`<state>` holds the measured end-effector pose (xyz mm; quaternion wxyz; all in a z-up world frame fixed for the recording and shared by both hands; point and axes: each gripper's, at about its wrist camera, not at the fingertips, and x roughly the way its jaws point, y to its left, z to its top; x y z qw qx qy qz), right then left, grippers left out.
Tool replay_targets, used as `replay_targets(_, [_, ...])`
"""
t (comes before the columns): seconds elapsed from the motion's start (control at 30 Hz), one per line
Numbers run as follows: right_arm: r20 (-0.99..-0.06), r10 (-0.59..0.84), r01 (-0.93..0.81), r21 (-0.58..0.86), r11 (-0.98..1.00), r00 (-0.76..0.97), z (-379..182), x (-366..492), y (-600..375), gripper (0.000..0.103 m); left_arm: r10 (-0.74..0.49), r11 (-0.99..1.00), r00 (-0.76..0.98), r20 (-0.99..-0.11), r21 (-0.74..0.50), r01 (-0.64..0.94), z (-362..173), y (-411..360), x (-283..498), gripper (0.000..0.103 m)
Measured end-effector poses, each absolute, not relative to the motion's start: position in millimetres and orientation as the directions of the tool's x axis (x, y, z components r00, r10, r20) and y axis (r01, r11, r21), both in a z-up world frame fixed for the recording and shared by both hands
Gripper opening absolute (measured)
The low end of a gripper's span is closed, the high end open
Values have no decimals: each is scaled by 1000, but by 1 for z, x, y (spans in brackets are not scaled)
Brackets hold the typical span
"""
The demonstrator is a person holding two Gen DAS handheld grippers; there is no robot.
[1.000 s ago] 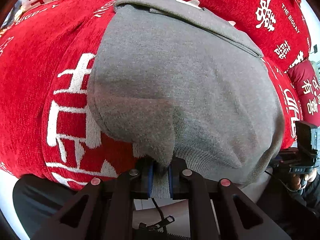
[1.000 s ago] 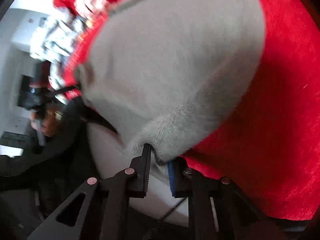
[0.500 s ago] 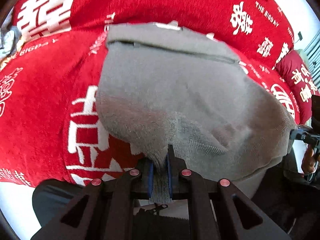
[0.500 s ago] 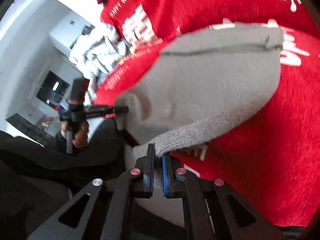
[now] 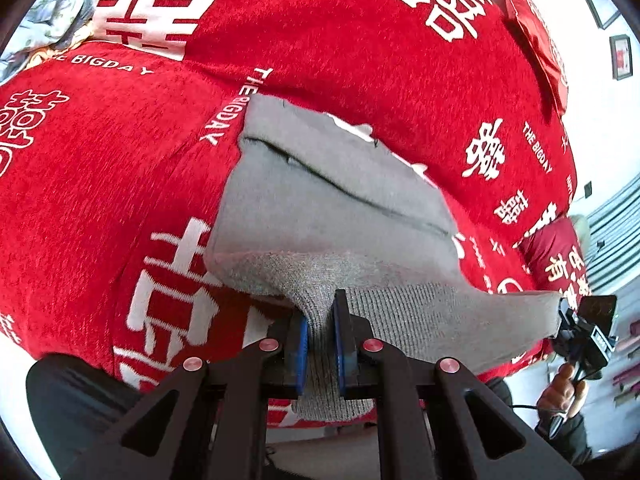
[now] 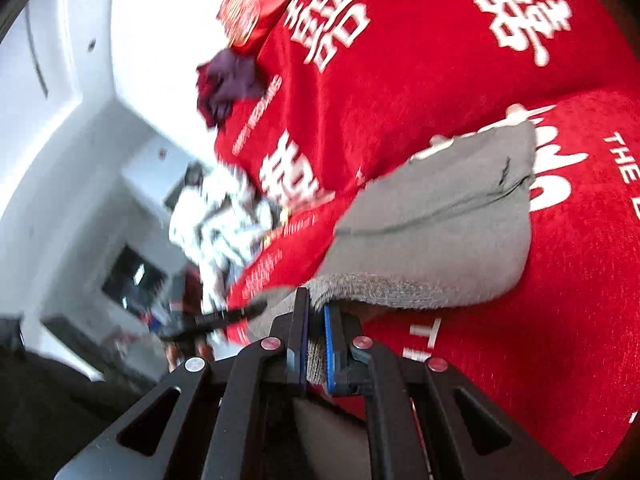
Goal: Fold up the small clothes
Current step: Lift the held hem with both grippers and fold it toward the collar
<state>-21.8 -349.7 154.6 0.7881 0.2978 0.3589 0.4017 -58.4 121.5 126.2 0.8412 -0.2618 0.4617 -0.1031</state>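
A grey knit garment lies on a red sofa cover with white lettering. Its near ribbed hem is lifted off the cover and stretched between both grippers. My left gripper is shut on the hem's left corner, with grey rib showing between the blue pads. At the far right of the left wrist view, the right gripper pulls the other corner taut. In the right wrist view my right gripper is shut on the grey garment, whose far edge still rests on the red cover.
A red cushion sits at the sofa's far end, and a second red cushion is at the right. A white patterned cloth heap and a dark purple garment lie on the sofa to the left. A hand holds the right gripper.
Both grippers rose with the near hem, lifting it off the cover and pulling it taut. The right gripper's jaws went from gaping around the hem to shut on it.
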Motion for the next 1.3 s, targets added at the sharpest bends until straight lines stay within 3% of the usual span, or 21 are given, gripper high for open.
replay_targets(0.63, [-288, 800, -385, 759, 526, 526, 184, 57, -347, 7, -391, 852, 598, -699, -521, -51, 170, 122, 29, 11])
replay_targets(1.3, [-452, 665, -190, 725, 662, 595, 150, 228, -335, 7, -350, 878, 542, -764, -470, -95, 141, 107, 213, 11])
